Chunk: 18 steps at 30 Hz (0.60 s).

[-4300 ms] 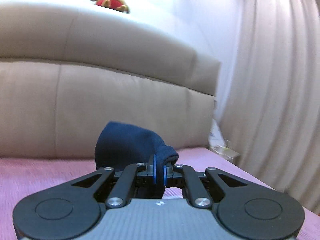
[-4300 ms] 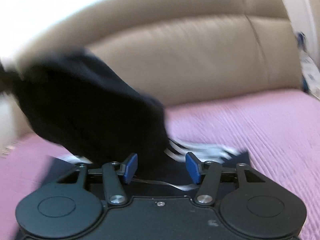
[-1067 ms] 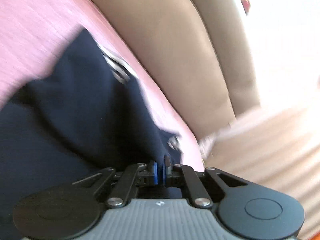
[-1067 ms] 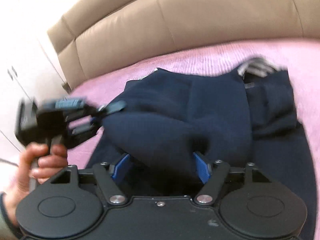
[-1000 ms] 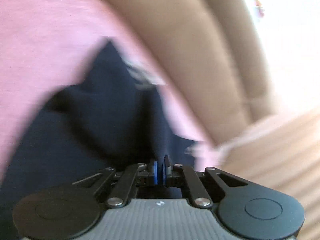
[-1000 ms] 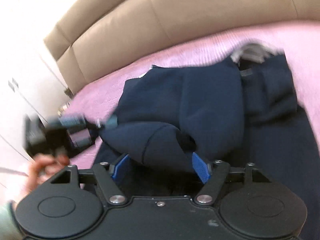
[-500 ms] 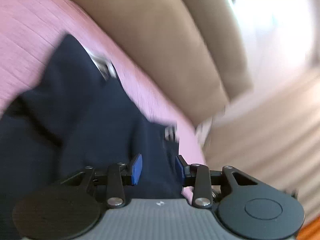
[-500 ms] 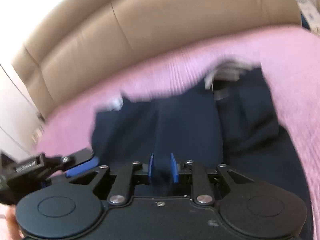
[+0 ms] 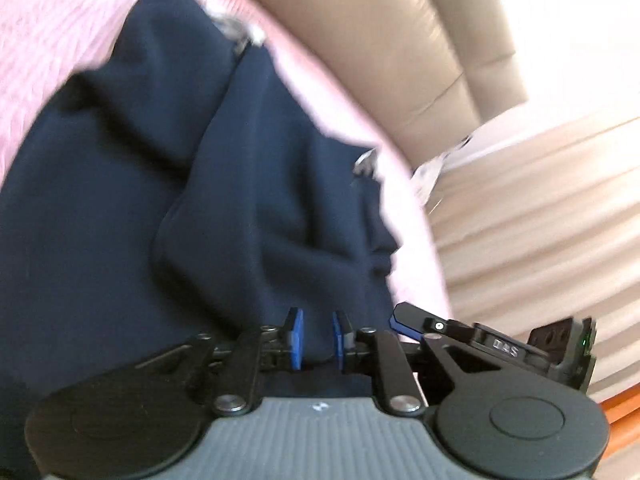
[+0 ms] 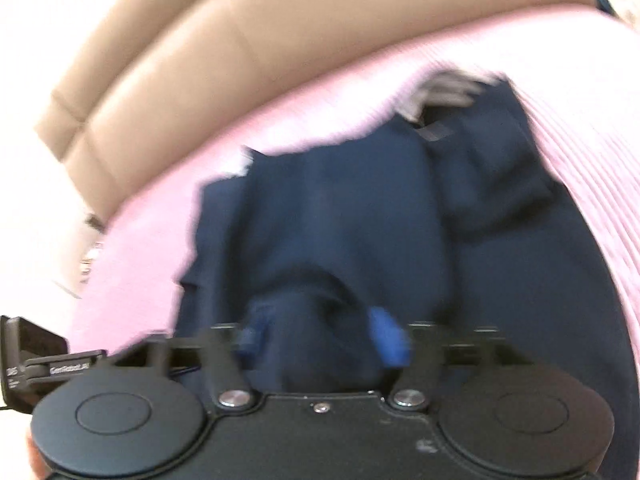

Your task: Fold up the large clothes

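Meanwhile, we see a navy garment [image 9: 224, 184] lying crumpled on the pink bedspread [image 10: 580, 128], its striped collar toward the tan headboard [image 10: 280, 32]. Our left gripper [image 9: 318, 338] holds its jaws slightly apart, dark cloth between the pads. Our right gripper [image 10: 326, 338], blurred, has its jaws wide apart around a raised fold near the garment's close edge.

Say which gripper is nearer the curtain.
Right. The right gripper sits between the left gripper and the curtain; the left is farther, over the garment.
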### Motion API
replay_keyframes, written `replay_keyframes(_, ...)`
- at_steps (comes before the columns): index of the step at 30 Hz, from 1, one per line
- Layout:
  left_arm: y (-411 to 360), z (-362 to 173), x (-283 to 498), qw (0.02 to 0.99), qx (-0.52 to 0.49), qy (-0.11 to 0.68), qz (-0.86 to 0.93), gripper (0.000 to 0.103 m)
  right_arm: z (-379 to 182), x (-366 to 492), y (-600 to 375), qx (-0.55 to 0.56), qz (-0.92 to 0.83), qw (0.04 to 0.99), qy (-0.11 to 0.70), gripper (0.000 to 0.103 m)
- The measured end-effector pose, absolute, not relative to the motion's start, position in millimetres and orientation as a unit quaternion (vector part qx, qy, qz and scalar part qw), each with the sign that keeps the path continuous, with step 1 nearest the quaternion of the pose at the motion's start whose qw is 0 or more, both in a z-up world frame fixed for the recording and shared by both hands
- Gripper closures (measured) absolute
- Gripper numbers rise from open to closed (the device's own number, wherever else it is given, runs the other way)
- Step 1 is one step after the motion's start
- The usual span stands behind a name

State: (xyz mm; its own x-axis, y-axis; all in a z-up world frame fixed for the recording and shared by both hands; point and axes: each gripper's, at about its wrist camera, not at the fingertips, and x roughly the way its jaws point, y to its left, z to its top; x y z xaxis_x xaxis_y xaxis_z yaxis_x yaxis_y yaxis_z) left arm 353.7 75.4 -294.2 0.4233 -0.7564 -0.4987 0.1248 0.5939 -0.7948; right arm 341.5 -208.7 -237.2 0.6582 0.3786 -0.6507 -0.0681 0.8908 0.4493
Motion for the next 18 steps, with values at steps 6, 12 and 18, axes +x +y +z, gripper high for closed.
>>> replay_keyframes(6,68,-276,363,0.772,-0.372,0.427,-0.287,0.077,-269,379,-151,0.090,0.115,0.867,0.476,0.090)
replay_keyframes(12,85,-273,363,0.784,-0.409,0.382,-0.269,0.077,-193,328,-143,0.013,0.159,0.950,0.267,0.090)
replay_keyframes(18,100,-261,354,0.798,-0.417,0.332,-0.281,0.052,-261,280,-124,-0.109,0.205,0.900,0.370,0.022)
